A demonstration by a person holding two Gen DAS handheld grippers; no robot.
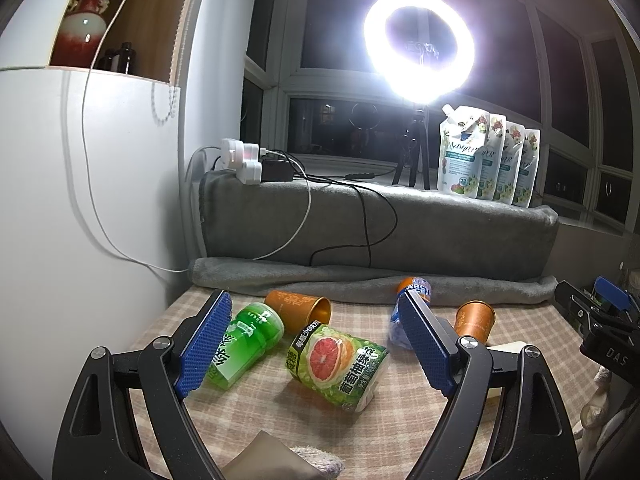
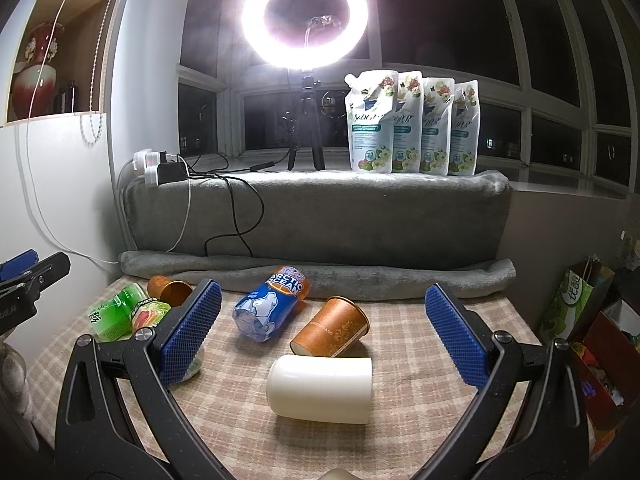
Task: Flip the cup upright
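A white cup (image 2: 320, 388) lies on its side on the checked tablecloth, mouth to the right. An orange paper cup (image 2: 330, 328) lies on its side just behind it; it also shows in the left wrist view (image 1: 474, 320). A second orange cup (image 1: 298, 309) lies on its side at the back left, also seen in the right wrist view (image 2: 168, 290). My right gripper (image 2: 324, 320) is open, above the white cup. My left gripper (image 1: 316, 340) is open and empty above the grapefruit tea bottle (image 1: 340, 364).
A green tea bottle (image 1: 240, 348) and a blue Arctic Ocean bottle (image 2: 270, 304) lie on the cloth. A grey blanket (image 2: 320, 216) covers the ledge behind, with a ring light (image 2: 304, 18), detergent pouches (image 2: 412, 120) and a power strip (image 2: 160, 170). Bags (image 2: 576, 304) stand at the right.
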